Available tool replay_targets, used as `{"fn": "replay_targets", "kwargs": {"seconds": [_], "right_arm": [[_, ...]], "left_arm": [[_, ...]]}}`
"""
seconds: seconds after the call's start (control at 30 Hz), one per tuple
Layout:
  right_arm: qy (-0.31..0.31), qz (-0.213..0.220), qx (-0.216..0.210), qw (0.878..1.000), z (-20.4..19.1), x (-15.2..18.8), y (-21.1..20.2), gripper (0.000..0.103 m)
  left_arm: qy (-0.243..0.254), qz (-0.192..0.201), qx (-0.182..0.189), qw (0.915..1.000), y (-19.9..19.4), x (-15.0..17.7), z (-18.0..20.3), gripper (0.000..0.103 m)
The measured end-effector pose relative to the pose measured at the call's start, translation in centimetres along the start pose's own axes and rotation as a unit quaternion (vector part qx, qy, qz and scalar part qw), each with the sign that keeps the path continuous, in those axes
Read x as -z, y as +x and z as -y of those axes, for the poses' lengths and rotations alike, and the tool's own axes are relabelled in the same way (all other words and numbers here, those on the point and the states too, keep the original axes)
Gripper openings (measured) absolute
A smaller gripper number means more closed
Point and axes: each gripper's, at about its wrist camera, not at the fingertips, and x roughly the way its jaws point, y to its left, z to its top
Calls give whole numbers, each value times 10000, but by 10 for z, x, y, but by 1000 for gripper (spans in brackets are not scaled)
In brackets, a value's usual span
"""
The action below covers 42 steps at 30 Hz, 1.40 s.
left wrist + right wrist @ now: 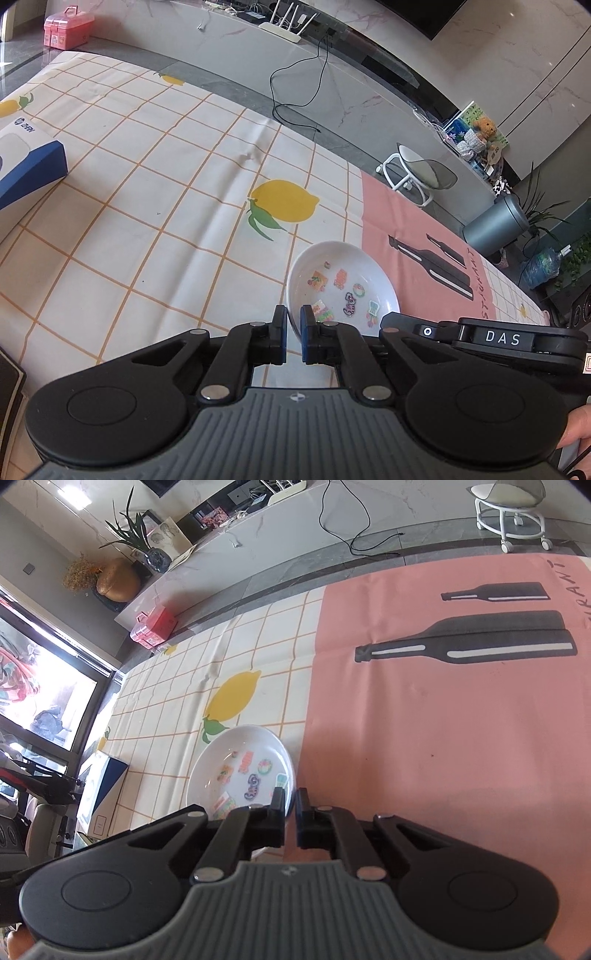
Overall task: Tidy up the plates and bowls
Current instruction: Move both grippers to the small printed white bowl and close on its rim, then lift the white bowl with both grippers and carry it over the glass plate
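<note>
Two grippers on one bowl [341,280]. Far left on the tabletop [129,221]: blue box [29,166], well apart from the bowl. Then checked cloth [166,155] with a lemon print [284,201]. Just right of the lemon: white bowl, upright, stickers inside, straddling the seam between checked cloth and pink cloth [413,236]. Left gripper [293,334] clamped on the bowl's near left rim, jaws narrow, one finger outside the wall, one inside. Right gripper [291,816] clamped on the near right rim, jaws narrow too, rim between them. Bottle prints [465,648] on the pink cloth to the right, apart from the bowl. Beyond the tabletop: white stool [417,173], grey bin [495,225].
</note>
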Motion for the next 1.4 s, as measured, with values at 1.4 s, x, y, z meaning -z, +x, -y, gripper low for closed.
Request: {"fn": "replay_targets", "kwargs": {"seconds": [1.4], "right_arm": [[1503,1725,500,9722,151,228,-308,1]], "left_arm": [[592,-647,1320,9874,-75,213,204,6]]}}
